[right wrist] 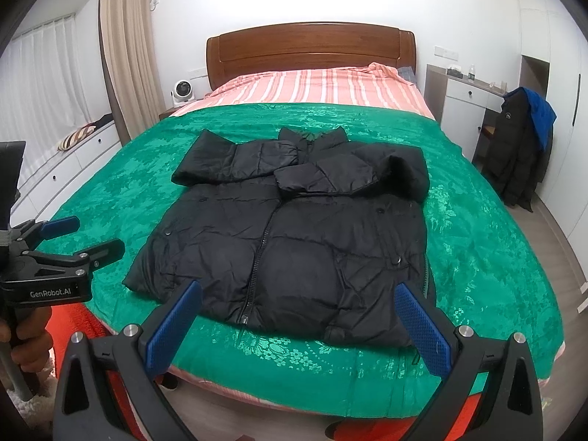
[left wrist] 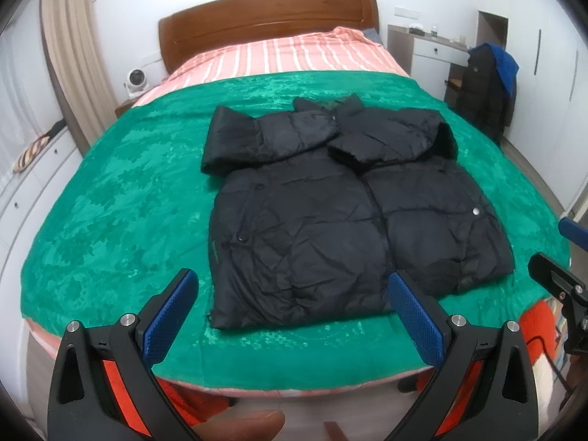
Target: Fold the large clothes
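A black quilted puffer jacket point(right wrist: 294, 231) lies front-up in the middle of a green patterned bedspread point(right wrist: 477, 250), its hem toward the foot edge of the bed and its collar toward the brown wooden headboard point(right wrist: 308, 49). Both sleeves are already folded across the chest, cuffs meeting near the zip, so the remaining step is judged to be doubling the body from hem to collar.

The left gripper point(left wrist: 294, 316) hovers over the foot edge with its blue-padded fingers point(left wrist: 169, 318) spread wide, holding nothing. The right gripper point(right wrist: 297, 325) hangs likewise above the hem, jaws fully apart and empty. The right wrist view also shows the left gripper point(right wrist: 79, 237) off the bed's left foot corner, gripped by a person's hand point(right wrist: 29, 341).

The risk lies in the padding. Slick, springy fill may slip out of a shallow pinch, and catching only the top layer at the hem would open the front instead of lifting the whole body. Uneven lifts at the two hem corners could skew the fold or drag the crossed sleeves loose.

Beyond the bedspread a pink striped sheet point(right wrist: 316, 86) covers the head end. Another dark coat with a blue lining point(right wrist: 525, 139) hangs over a chair beside the bed's right edge.
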### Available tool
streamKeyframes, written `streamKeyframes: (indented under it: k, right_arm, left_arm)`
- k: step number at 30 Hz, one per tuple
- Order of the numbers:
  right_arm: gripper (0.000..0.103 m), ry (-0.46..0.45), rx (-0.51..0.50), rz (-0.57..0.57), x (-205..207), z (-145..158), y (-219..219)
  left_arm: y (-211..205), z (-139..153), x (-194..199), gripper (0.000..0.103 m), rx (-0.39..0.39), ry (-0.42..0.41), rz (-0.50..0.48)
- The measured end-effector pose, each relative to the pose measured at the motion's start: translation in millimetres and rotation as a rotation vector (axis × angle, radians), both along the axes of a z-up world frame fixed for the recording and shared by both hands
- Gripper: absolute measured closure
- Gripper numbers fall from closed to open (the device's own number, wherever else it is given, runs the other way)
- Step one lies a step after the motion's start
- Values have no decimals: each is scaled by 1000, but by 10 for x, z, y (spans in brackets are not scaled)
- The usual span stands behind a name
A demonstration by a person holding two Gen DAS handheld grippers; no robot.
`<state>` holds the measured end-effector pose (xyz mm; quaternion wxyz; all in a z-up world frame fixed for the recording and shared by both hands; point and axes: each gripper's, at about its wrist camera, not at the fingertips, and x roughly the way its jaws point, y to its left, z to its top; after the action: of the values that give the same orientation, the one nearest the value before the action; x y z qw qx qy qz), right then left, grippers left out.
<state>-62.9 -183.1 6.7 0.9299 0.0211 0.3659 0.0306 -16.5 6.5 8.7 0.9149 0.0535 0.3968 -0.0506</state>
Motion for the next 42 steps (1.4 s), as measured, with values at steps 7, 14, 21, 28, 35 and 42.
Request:
streamKeyframes:
  k: [7, 14, 21, 28, 35, 42]
  right_arm:
    - [0, -1, -1, 2, -9, 5, 4]
    - [0, -4, -6, 4, -10, 14, 18]
    - [0, -3, -6, 3, -12, 14, 17]
    - [0, -4, -6, 3, -9, 23, 14]
    - [0, -3, -5, 3, -7, 24, 10]
    - [0, -6, -1, 1, -9, 30, 13]
  left_arm:
    - [-3, 6, -8, 0, -5, 2, -12]
    - [-17, 48, -18, 0, -28, -14, -39]
    - [-26, 31, 4, 0, -58, 22, -60]
    - [-45, 29, -12, 0, -50, 26, -58]
    - [-31, 27, -5, 0, -49, 30, -49]
    - [-12, -5, 9, 0, -42, 45, -43]
